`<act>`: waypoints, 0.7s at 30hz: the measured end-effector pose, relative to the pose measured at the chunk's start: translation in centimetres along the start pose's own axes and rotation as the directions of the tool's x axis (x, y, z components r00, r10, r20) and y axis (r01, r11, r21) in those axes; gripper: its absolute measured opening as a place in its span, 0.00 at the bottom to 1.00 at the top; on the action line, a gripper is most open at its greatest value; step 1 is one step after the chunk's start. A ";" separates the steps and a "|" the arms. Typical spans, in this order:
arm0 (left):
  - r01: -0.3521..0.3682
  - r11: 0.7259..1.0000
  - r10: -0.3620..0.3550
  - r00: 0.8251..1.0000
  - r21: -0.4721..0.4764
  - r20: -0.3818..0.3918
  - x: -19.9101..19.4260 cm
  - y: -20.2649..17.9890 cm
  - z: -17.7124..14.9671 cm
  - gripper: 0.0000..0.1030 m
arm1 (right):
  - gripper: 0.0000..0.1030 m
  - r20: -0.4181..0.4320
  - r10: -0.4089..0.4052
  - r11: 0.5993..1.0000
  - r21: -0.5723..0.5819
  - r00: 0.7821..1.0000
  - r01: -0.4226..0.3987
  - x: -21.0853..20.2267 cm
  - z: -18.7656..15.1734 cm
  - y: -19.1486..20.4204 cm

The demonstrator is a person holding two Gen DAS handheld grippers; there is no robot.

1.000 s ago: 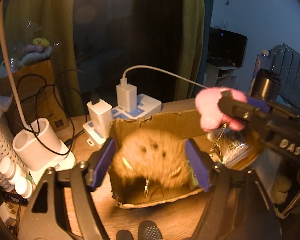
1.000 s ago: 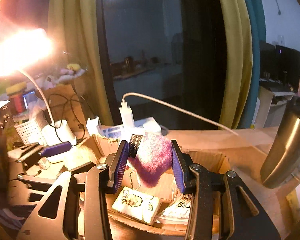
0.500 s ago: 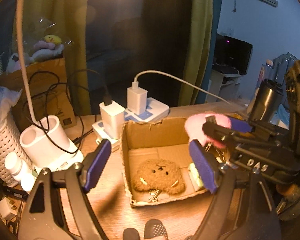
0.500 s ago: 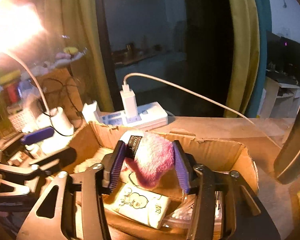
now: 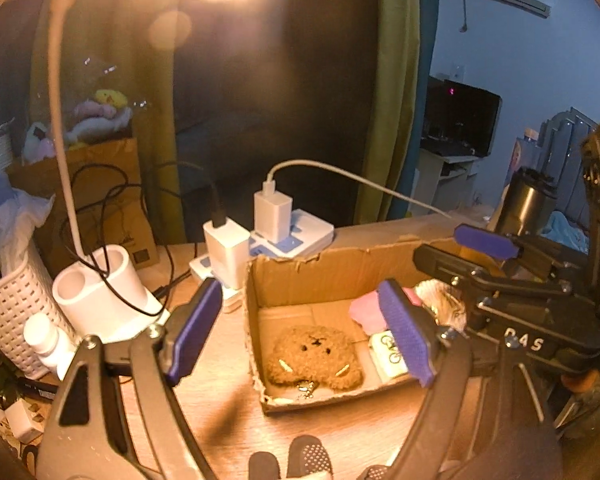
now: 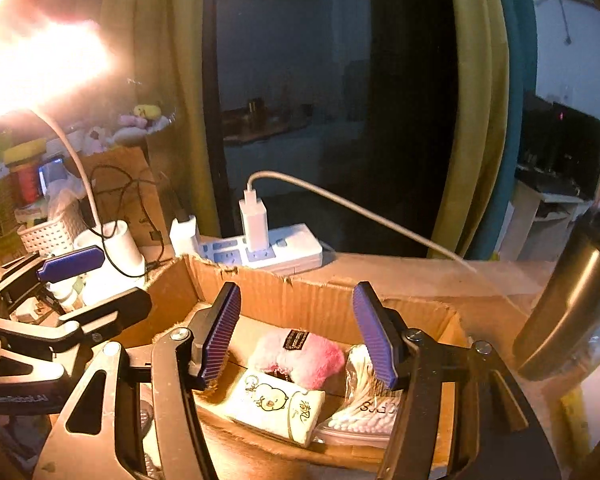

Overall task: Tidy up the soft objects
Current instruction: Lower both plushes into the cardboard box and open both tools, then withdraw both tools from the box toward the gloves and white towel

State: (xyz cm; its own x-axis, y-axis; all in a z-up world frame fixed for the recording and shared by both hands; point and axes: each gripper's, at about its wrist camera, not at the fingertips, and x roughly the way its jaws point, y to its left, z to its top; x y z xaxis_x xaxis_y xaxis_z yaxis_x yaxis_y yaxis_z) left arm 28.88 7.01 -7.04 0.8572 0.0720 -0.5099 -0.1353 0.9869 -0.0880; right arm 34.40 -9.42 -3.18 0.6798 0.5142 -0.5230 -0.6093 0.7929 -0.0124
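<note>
A brown plush bear (image 5: 314, 356) lies flat in the open cardboard box (image 5: 340, 260). My left gripper (image 5: 300, 286) is open above and in front of it, holding nothing. Beside the bear lies a pink plush (image 6: 300, 356) with a black label, on the box (image 6: 324, 304) floor. My right gripper (image 6: 298, 288) hangs over the pink plush with its jaws opening; the pads are clear of the plush. In the left wrist view the pink plush (image 5: 364, 312) shows behind my right pad, and the right gripper (image 5: 436, 246) reaches in from the right.
A tissue pack (image 6: 276, 404) and a bag of cotton swabs (image 6: 364, 412) also lie in the box. Behind it sit a power strip with chargers (image 6: 268, 248) and a white holder (image 5: 96, 288). A steel tumbler (image 6: 560, 308) stands right, a white basket (image 5: 8, 312) left.
The brown bear dropped from between my left jaws into the box. My right gripper came down with the pink plush and let it go; it now lies in the box.
</note>
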 end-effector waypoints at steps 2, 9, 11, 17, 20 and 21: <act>0.004 1.000 -0.004 1.000 0.002 0.011 -0.6 0.0 0.1 0.79 | 0.60 0.014 -0.002 1.000 -0.004 1.000 0.003 -1.0 0.3 0.3; 0.015 1.000 -0.015 0.999 -0.003 0.042 -3.4 0.2 0.1 0.79 | 0.60 0.051 -0.013 1.000 -0.018 0.999 0.013 -4.4 0.5 1.4; 0.017 1.000 -0.017 0.998 -0.001 0.053 -4.3 0.2 0.0 0.79 | 0.60 0.061 -0.015 1.000 -0.022 0.998 0.016 -5.4 0.5 1.7; 0.027 1.000 -0.026 0.996 -0.002 0.086 -7.1 0.4 0.0 0.79 | 0.60 0.090 -0.020 0.999 -0.034 0.996 0.023 -8.1 0.5 2.8; 0.027 1.000 -0.026 0.995 -0.003 0.096 -8.1 0.4 -0.1 0.79 | 0.60 0.098 -0.021 0.999 -0.041 0.995 0.025 -9.2 0.5 3.3; 0.027 1.000 -0.026 0.995 -0.005 0.098 -8.4 0.4 -0.2 0.79 | 0.60 0.102 -0.021 0.999 -0.044 0.995 0.026 -9.5 0.5 3.4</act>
State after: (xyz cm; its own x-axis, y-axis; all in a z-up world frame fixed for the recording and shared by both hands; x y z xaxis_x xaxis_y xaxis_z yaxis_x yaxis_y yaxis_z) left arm 21.50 6.79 -2.91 0.9052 0.0597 -0.4208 -0.1146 0.9877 -0.1064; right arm 26.04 -11.46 2.16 0.7304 0.5279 -0.4333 -0.6091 0.7905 -0.0637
